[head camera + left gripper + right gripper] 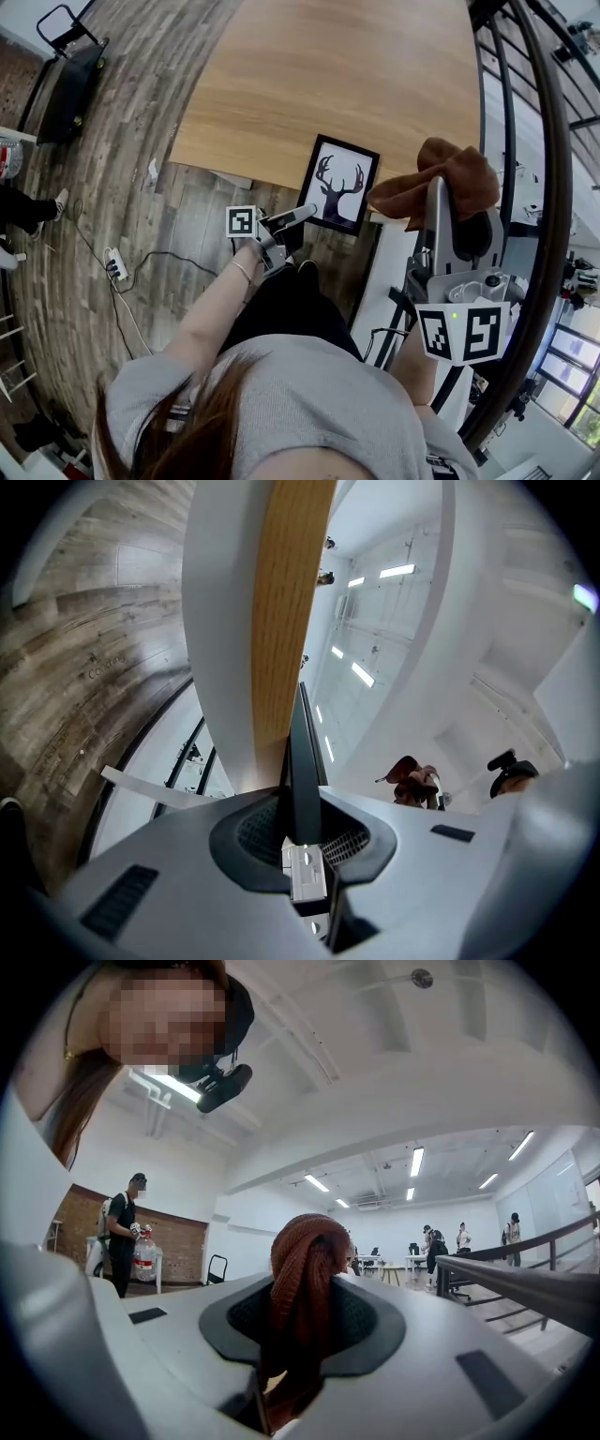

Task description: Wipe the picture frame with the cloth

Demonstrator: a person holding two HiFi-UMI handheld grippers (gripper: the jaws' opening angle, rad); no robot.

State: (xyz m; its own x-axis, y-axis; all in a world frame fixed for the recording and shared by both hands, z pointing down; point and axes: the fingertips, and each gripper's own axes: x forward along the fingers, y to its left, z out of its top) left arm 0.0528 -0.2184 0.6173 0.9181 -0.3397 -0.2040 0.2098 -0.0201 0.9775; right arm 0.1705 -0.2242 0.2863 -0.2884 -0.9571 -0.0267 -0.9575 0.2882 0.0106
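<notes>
Just past the table's (328,66) near edge, at 12 o'clock from the person, is the picture frame (339,180). The left gripper (302,214) has its jaws pinched on the frame's lower-left rim. Over at 2 o'clock, the right gripper (436,194) is clamped on a bunched brown cloth (442,171). The frame looks stiff, light and maybe glass-fronted, so I'd grip the rim and wipe gently. The cloth's soft and floppy.

One black-framed deer picture (339,184), one rust-brown knitted cloth (469,178), one light wooden surface (328,75), one white power strip (117,265); two grippers: left gripper (302,215), right gripper (437,202).
</notes>
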